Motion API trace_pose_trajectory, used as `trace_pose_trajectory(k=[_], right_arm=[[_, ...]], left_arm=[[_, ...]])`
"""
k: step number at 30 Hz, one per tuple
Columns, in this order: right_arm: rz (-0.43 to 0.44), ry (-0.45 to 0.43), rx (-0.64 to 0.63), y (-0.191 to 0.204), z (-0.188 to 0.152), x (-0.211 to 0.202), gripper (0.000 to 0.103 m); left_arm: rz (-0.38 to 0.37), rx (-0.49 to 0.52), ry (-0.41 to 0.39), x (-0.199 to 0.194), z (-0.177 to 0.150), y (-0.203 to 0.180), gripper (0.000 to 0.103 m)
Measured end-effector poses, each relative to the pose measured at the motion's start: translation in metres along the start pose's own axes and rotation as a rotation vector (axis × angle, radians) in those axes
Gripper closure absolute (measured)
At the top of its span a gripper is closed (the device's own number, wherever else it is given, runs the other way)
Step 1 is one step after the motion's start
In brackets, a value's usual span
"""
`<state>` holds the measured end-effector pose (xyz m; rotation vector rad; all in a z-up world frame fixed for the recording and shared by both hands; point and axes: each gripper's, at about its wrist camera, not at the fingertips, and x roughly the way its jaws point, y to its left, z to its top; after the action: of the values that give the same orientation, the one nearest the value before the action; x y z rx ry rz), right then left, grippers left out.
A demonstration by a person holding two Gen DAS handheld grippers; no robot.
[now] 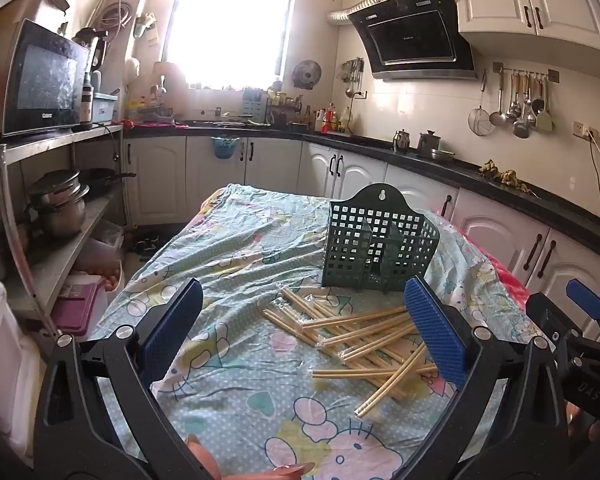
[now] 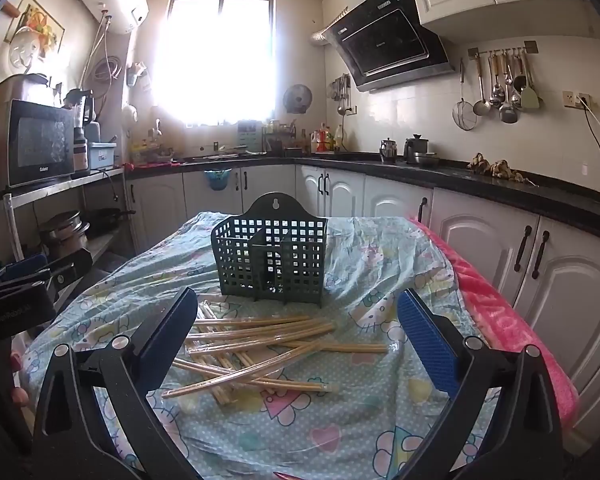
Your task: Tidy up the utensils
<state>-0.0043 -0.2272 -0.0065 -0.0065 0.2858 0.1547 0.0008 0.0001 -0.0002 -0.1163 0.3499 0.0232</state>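
The left gripper [image 1: 304, 328], black-framed with blue ribbed pads, is spread wide with nothing between its pads; it hangs tilted slightly down over the near part of the table, and the pile of utensils lies ahead of it and toward its right finger. The right gripper [image 2: 296, 332], built the same way, is likewise spread wide and empty, and it looks almost straight onto the same pile.

That pile is a loose heap of pale bamboo chopsticks in clear plastic sleeves [image 2: 256, 352], crossed over one another at several angles on the light blue cartoon-print cloth [image 2: 380, 280] that covers the table. Just behind them stands the dark green perforated plastic utensil holder [image 2: 270, 254], upright, with inner dividers and a hanging tab at its back; no chopstick shows inside it, so the sorting seems not to have begun.

The risks, as I judge them, lie in the heap itself. The sleeves look slick (and glossy in the window glare), so a pinch near one end could let a pair slide or swivel out. Because the sticks overlap, lifting one may drag its neighbours toward the table edge. The cloth is rumpled, so pads pressed too low could catch a fold and tug the light holder over. Both grippers aim at the same spot, so they could collide.
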Motion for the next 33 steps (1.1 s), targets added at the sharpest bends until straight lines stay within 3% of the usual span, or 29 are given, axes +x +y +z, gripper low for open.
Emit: trace_pose_trajectory(k=[32,33], right_arm=[[0.013,0.0,-0.002,-0.0002,0.0011,0.0005,0.006],[0.017,0.001,-0.005,0.0007,0.0011,0.0006,0.006]], left_arm=[[-0.007,0.001,-0.004,-0.003,0.0033,-0.0066,0.01],[0.039,0.004,-0.012,-0.0028,0.0029,-0.0094,0.01]])
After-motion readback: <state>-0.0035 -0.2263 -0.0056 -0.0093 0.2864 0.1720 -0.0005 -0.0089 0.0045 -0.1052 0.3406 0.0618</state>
